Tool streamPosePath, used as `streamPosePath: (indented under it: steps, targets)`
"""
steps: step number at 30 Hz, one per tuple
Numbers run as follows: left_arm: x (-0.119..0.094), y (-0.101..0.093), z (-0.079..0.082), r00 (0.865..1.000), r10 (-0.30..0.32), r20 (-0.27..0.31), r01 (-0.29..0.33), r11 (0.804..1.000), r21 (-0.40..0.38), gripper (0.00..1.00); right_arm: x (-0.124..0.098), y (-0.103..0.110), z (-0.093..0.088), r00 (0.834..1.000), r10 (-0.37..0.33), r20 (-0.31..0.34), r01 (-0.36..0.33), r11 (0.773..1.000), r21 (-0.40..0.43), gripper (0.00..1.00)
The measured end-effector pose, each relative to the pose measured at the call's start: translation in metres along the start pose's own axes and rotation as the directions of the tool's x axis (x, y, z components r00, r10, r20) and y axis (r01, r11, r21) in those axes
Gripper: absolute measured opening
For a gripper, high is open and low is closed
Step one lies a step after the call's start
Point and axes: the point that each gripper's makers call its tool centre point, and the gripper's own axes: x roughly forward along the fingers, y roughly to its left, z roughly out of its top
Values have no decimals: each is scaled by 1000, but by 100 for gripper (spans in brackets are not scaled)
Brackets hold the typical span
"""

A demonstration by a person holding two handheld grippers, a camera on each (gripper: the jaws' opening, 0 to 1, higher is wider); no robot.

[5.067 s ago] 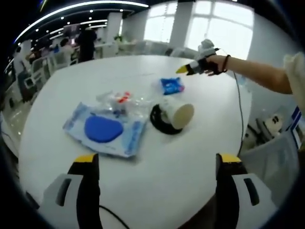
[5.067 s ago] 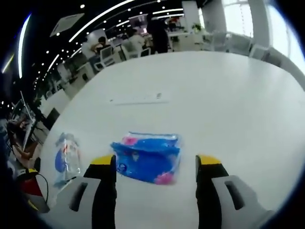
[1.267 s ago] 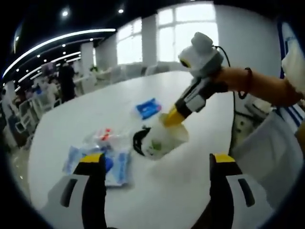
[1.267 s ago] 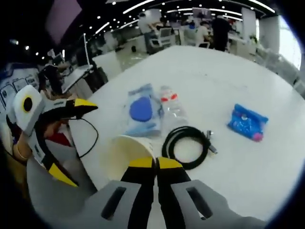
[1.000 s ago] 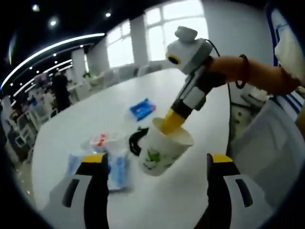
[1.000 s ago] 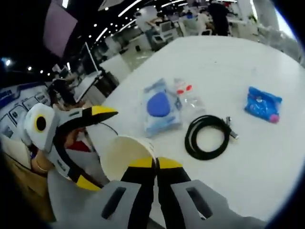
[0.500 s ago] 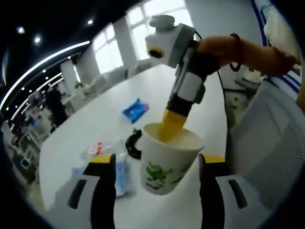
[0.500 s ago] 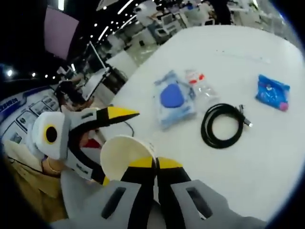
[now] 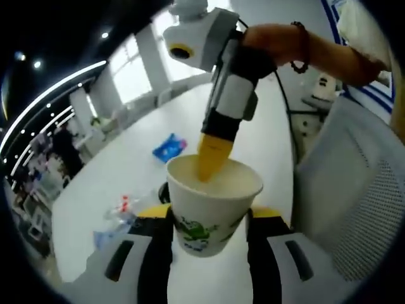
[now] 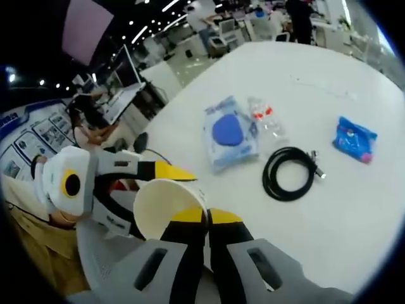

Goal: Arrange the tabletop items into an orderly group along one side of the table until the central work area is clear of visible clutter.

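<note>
Right gripper (image 10: 207,218) pinches rim of paper cup (image 9: 213,206), held in air between left gripper (image 9: 207,215)'s spread jaws, which flank cup wall, contact unclear. We judge handover underway: close left jaws gently, avoid crushing, release rim only once grip sure. Ahead of right gripper on white table (image 10: 354,209): coiled cable (image 10: 289,173), blue packet (image 10: 355,139), blue-pad pouch (image 10: 229,134).

A white table (image 10: 354,209) carries a coiled black cable (image 10: 288,173), blue packet (image 10: 355,138) and clear pouches (image 10: 231,133).
</note>
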Motion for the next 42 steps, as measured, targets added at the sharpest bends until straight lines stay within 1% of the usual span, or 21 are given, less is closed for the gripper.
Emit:
streamPosePath:
  steps: [7,8,9,10,12,13,14,15,17,18,20,22,24,26,28,30,33,34,36,39,42]
  targets:
    - [-2,4,4,1000,18,25,-18,1000,0,42,-3,2,4,1000,-17,12,17,999,-27,2]
    - [-3,4,4,999,21,28,-21,1000,-2,42,-4,3,6,1000,-17,21,18,999,-46,2]
    - [-3,5,5,999,25,33,-25,1000,-7,42,-5,3,9,999,-13,40,17,996,-84,3]
    - [-3,7,6,999,32,38,-32,999,-18,42,-6,4,12,998,-11,61,16,997,-82,3]
    - [-5,10,8,997,39,59,-37,998,-40,42,-8,6,14,997,-2,74,9,996,-91,4]
    - [-5,10,9,997,39,70,-34,997,-68,42,-10,8,15,997,10,82,-2,996,-92,6]
    - [-6,11,10,996,38,79,-29,993,-110,42,-10,9,16,996,12,84,-4,996,-89,8]
    - [-7,12,10,996,35,84,-26,994,-109,42,-11,8,17,996,10,92,-2,996,-95,11]
    - [-7,15,10,995,49,87,-39,993,-110,42,-11,6,19,995,-7,104,18,995,-100,20]
    - [-8,16,10,995,56,87,-46,993,-111,42,-12,6,20,994,-16,112,29,993,-116,23]
    - [-8,19,9,995,60,85,-50,991,-125,42,-14,6,22,993,-16,121,29,994,-110,29]
    - [-7,21,6,995,58,82,-45,988,-149,42,-15,7,26,989,2,145,11,996,-89,35]
    - [-7,23,4,995,60,79,-45,982,-186,41,-16,7,29,987,4,158,9,997,-78,40]
    - [-8,26,2,995,70,75,-55,981,-187,41,-16,6,31,985,-2,170,15,997,-78,47]
    - [-9,31,-2,994,87,66,-72,977,-203,41,-17,3,35,981,-20,192,34,997,-71,55]
    - [-11,36,-6,992,107,59,-90,966,-243,41,-20,2,41,973,-30,227,43,998,-52,61]
    - [-17,43,-7,988,140,61,-121,962,-244,41,-24,0,54,955,-28,295,28,1000,4,76]
    - [-18,45,-8,987,146,62,-126,961,-248,41,-25,0,55,953,-28,303,25,1000,13,79]
    - [-21,52,-8,985,160,65,-137,954,-268,41,-29,-1,58,948,-25,318,18,1000,24,79]
    - [-26,63,-8,980,181,86,-147,941,-304,41,-31,-6,61,941,-42,335,30,999,41,80]
    - [-29,71,-13,978,191,83,-157,938,-310,41,-34,-13,63,936,-63,345,45,997,61,82]
